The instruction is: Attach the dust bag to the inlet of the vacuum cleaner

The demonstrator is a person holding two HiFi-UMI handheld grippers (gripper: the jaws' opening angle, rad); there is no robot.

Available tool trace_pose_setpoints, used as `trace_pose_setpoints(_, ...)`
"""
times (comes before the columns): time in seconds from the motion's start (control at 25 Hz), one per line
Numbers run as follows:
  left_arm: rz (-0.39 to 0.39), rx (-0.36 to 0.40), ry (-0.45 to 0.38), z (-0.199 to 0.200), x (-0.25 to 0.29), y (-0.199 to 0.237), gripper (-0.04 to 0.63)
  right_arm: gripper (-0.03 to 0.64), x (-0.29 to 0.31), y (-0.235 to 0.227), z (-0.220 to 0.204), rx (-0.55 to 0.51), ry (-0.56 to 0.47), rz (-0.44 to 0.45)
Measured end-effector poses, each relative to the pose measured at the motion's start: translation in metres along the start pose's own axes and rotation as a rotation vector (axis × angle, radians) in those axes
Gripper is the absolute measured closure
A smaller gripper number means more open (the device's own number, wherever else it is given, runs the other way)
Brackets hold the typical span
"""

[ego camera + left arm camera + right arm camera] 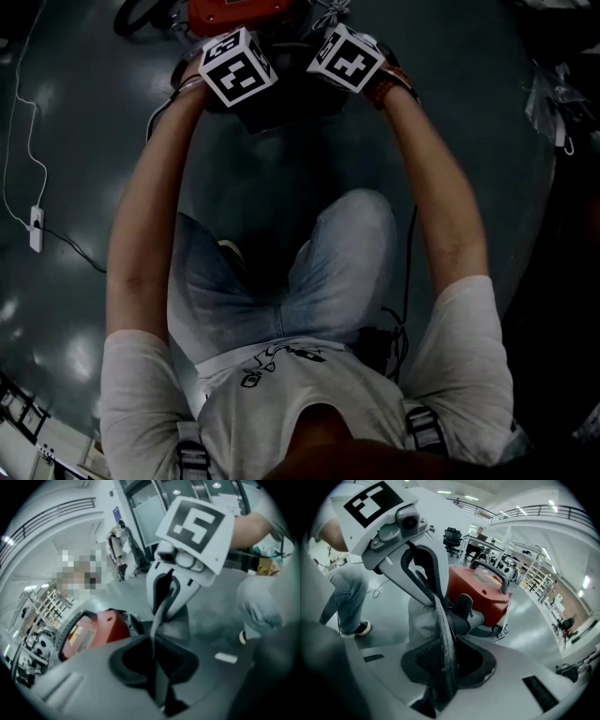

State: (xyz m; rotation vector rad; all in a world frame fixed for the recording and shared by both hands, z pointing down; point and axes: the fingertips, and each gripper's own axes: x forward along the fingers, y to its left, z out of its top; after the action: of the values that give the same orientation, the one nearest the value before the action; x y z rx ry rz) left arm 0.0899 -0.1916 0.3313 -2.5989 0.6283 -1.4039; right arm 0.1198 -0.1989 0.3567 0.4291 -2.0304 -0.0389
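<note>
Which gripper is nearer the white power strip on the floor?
Left. In head view, the left gripper is up and right of the white power strip; the right gripper lies farther right.

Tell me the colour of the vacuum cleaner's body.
Red; the vacuum cleaner shows best in the right gripper view.

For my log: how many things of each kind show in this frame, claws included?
Claws: 2, the left claw and the right claw
Dust bag: 1
Red vacuum cleaner: 1
White power block on a cable: 1
Total: 5
</note>
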Motion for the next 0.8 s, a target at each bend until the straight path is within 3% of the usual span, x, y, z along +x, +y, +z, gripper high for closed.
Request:
trace_pose_setpoints(0.12,-0.004,0.041,0.014,0.007,0.004,0.002,0.557,0.548,0.000,-0.002,-0.006,0.086,-0.037,0.023)
trace_pose_setpoints(0.4,-0.015,-0.046,-0.015,-0.007,0.000,0.007,0.558,0.545,0.002,-0.003,0.009,-0.055,0.040,0.013)
trace_pose_setpoints(0.8,0.029,-0.031,-0.018,-0.002,0.004,0.008,0.557,0.537,0.004,-0.010,0.003,-0.038,-0.007,0.012)
